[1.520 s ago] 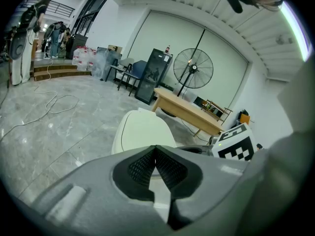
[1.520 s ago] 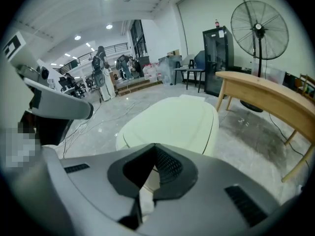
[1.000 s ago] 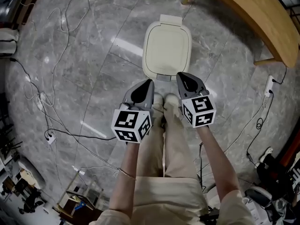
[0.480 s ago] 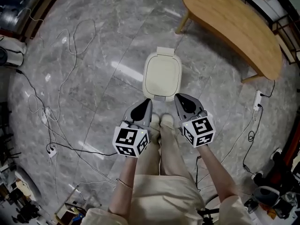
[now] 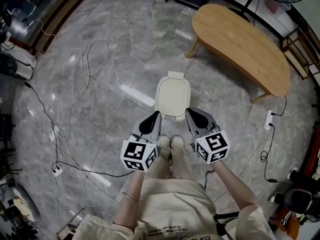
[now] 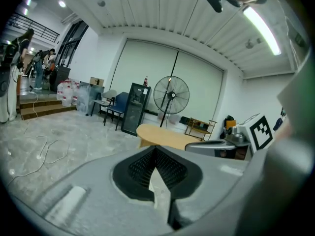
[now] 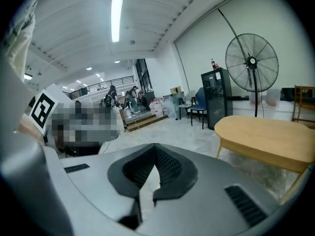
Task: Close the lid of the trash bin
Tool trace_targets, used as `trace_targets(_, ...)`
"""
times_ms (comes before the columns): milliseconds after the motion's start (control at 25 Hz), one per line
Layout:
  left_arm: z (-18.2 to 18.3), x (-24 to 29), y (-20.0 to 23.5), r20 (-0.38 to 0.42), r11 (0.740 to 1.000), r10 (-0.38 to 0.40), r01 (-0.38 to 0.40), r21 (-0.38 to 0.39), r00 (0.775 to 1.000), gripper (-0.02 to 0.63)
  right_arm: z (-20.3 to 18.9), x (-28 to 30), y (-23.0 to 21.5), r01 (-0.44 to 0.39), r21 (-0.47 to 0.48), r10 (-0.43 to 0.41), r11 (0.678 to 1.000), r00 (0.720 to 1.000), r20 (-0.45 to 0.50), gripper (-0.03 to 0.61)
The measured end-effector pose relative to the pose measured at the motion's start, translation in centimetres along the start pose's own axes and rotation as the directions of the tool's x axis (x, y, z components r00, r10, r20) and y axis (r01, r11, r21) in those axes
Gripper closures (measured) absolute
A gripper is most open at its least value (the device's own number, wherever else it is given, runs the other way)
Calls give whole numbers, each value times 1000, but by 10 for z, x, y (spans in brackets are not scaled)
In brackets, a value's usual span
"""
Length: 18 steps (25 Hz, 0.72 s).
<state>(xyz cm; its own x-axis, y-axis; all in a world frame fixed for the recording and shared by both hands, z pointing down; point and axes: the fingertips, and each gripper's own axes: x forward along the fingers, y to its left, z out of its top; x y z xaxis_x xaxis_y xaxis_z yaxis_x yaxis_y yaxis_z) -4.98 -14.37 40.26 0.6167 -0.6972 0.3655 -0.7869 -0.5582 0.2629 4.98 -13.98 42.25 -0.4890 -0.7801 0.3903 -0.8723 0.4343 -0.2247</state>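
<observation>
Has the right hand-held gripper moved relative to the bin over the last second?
Yes. The right hand-held gripper rose away from the bin, which now looks smaller beside it.

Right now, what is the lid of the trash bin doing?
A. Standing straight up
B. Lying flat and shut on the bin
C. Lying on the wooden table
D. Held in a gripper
B: in the head view the cream lid lies flat over the trash bin, covering its whole top.

The trash bin (image 5: 173, 99) stands on the floor (image 5: 115, 44) just before the person's shoes (image 5: 170, 143); the table (image 5: 240, 44) lies beyond, rightward; cables (image 5: 75, 81) trail left.
</observation>
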Motion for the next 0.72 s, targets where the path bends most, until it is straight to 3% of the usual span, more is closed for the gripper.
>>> trace_targets(280,48,-16,-8,68,997,-20,16,70,997,591,54,-27,3,-15,27,12,1000,995,100,574)
trace_targets(720,102,-31,-4,160,989,-28,5,145,987,591,127,-58,11,-28,-75,46,997,965,258,574)
